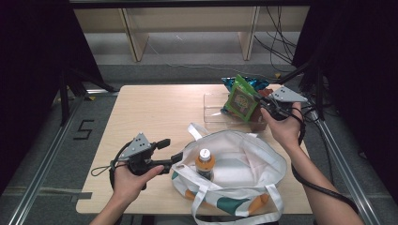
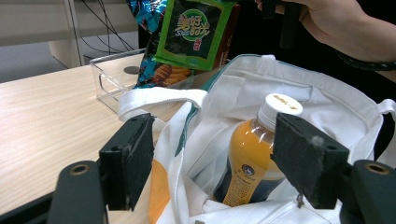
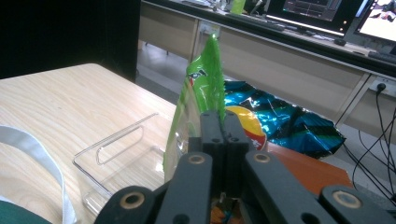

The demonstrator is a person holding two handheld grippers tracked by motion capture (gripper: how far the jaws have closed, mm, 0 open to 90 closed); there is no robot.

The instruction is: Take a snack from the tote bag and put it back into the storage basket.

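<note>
A green snack packet [image 1: 241, 101] hangs above the table's far right, pinched at its edge by my right gripper [image 1: 262, 104], whose jaws are shut. In the right gripper view the green packet [image 3: 205, 88] stands edge-on between the closed jaws of that gripper [image 3: 218, 122]. A white tote bag [image 1: 244, 171] lies open near the front, with an orange drink bottle [image 1: 205, 161] upright inside. My left gripper [image 1: 172, 151] sits at the bag's left rim, open. In the left gripper view its jaws [image 2: 217, 161] stand wide either side of the bag's opening, and the bottle [image 2: 254, 158] is beyond them.
A clear plastic tray [image 1: 215, 110] lies on the table under the green packet. A blue snack bag [image 1: 246, 83] rests at the far edge, beside a brown packet [image 3: 308, 168]. Light wood tabletop [image 1: 150, 112] spreads to the left. Cables trail off the right side.
</note>
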